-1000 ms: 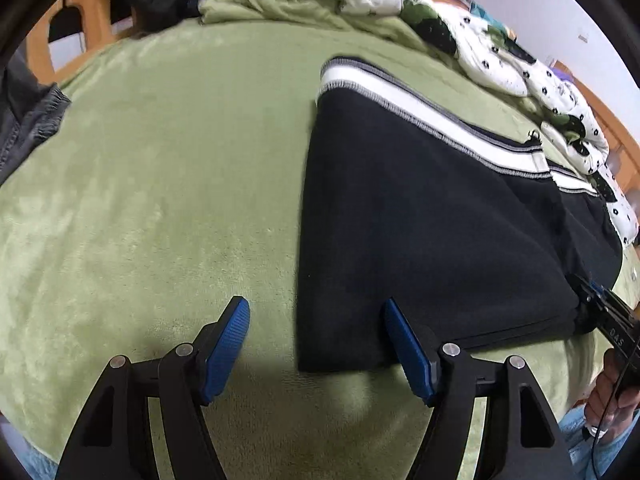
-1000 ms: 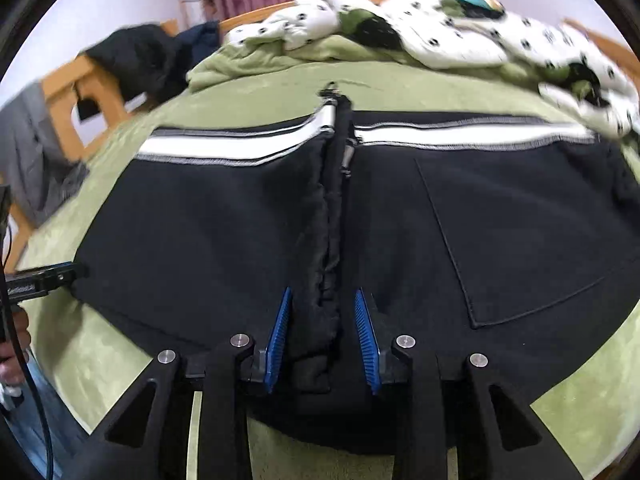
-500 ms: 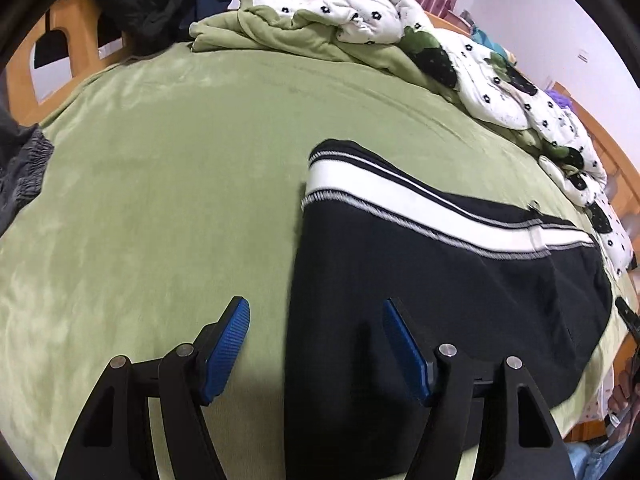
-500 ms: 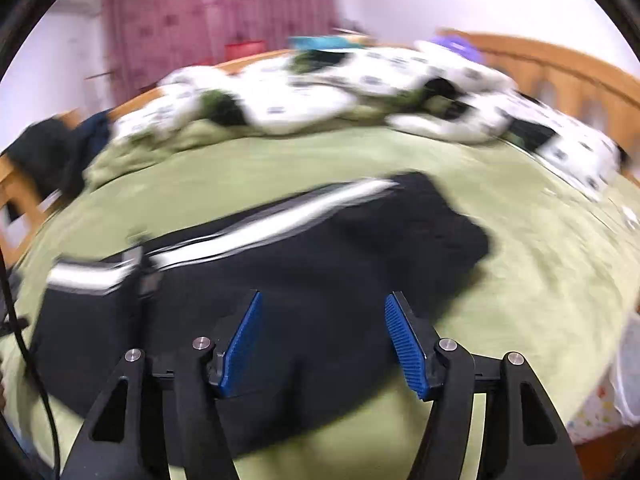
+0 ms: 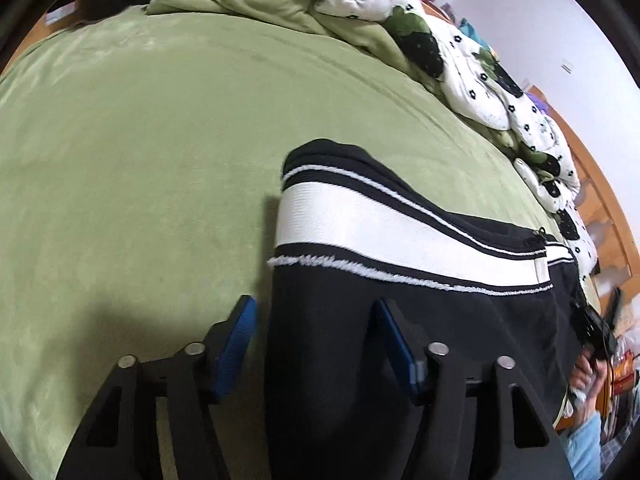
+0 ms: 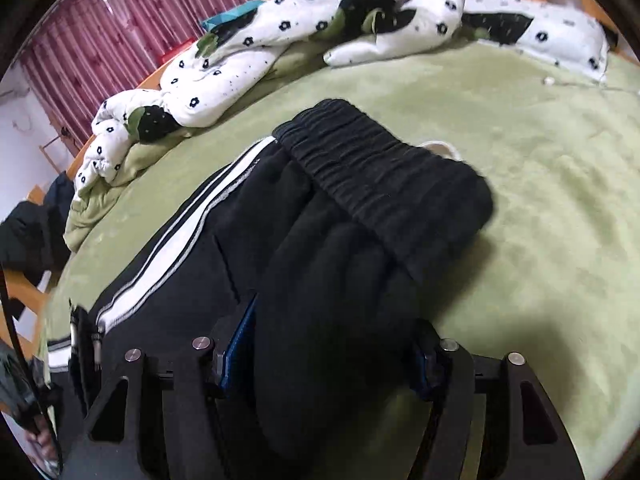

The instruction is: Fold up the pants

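Black pants [image 5: 400, 320] with a white side stripe [image 5: 360, 224] lie folded on the green bed. My left gripper [image 5: 316, 340] is open, its blue pads either side of the left end of the pants. In the right wrist view the pants [image 6: 340, 240] show their black elastic waistband [image 6: 384, 176] at the far end. My right gripper [image 6: 332, 352] is open, and a thick roll of black cloth lies between its fingers and hides most of the right pad.
The green bed cover [image 5: 140, 140] spreads wide to the left. A rumpled white flowered quilt [image 5: 480, 76] lies along the far edge, also in the right wrist view [image 6: 320, 28]. A wooden bed frame [image 5: 600, 184] runs on the right. Red curtains [image 6: 100, 40] hang behind.
Both grippers have moved along the pants to its ends. The right gripper, earlier narrow around the middle seam, has opened wide and now sits at the waistband end.
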`<action>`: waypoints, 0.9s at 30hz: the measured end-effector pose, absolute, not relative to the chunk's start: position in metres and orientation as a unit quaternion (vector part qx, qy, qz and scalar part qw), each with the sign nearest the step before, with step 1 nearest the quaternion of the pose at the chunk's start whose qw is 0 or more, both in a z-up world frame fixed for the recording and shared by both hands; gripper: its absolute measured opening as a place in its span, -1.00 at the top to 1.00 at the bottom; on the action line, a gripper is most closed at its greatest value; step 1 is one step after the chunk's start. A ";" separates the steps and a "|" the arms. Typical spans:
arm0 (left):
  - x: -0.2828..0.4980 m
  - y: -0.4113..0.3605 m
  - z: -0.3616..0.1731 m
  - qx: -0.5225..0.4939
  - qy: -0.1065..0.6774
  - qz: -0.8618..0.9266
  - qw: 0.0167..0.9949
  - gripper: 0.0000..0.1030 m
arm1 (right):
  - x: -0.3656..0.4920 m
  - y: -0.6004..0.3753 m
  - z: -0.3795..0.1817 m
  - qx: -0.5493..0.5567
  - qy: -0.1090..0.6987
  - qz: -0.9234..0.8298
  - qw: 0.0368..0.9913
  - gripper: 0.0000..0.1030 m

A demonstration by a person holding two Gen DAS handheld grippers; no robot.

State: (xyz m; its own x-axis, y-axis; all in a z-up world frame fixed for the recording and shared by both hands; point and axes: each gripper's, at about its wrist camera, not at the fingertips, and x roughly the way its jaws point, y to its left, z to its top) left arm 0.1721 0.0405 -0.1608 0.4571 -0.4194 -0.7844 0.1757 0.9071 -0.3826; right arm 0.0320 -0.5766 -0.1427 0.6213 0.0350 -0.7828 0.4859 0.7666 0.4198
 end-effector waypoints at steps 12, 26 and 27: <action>0.164 0.028 -0.122 -0.155 0.456 -0.196 0.854 0.78 | 0.030 -0.528 -0.060 0.220 0.299 -0.162 0.914 0.48; 0.151 0.158 -0.015 -0.180 0.430 -0.120 0.877 0.77 | 0.063 -0.386 0.078 0.235 0.239 -0.005 0.942 0.53; 0.154 0.171 -0.018 -0.168 0.440 -0.094 0.877 0.77 | 0.067 -0.380 0.073 0.239 0.242 0.004 0.940 0.52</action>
State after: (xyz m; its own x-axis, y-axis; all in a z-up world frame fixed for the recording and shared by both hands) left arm 0.1542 0.1711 -0.0182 0.5950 -0.3130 -0.7403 0.0178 0.9260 -0.3771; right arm 0.0667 -0.3802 0.0731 0.8829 0.1227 -0.4532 0.1087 0.8856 0.4515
